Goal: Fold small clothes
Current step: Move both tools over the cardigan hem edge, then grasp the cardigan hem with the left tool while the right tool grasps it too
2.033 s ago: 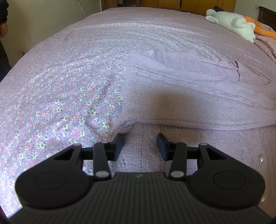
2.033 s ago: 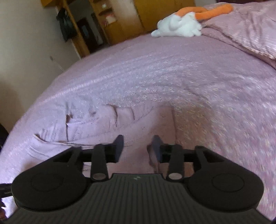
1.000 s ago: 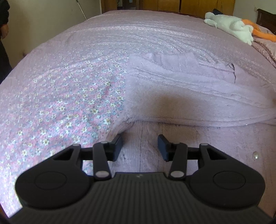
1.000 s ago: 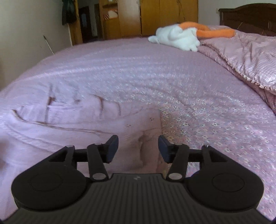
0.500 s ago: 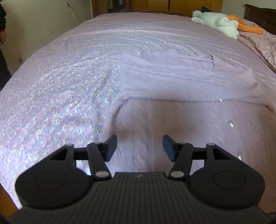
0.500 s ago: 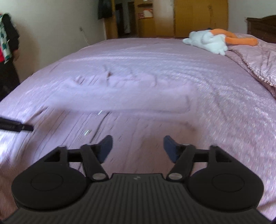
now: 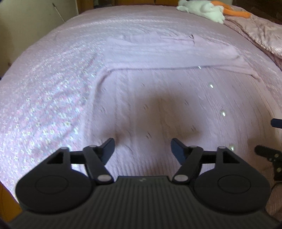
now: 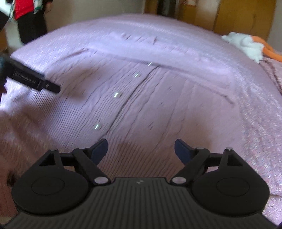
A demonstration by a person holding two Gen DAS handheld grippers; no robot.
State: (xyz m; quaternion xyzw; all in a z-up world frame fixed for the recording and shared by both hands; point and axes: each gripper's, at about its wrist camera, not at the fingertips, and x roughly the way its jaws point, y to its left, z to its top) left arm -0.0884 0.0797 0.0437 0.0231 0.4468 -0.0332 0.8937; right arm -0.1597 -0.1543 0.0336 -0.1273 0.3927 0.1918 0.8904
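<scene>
Both views motion-blurred; knit texture of the pink cardigan smeared, its buttons reduced to bright streaks. Cardigan's near hem hidden behind the left gripper body; its right side runs out of frame in the left wrist view.

Since half a second ago both grippers have pulled back and spread wider. Left gripper: fingers far apart, nothing between them. Right gripper: likewise wide, holding nothing.

Cardigan lies flat on the floral bedspread, top part folded down into a band across the far side. Button placket runs away from the cameras; fold band lies crosswise. Plush toy at the far edge. Left gripper's finger juts in at the right wrist view's left.
</scene>
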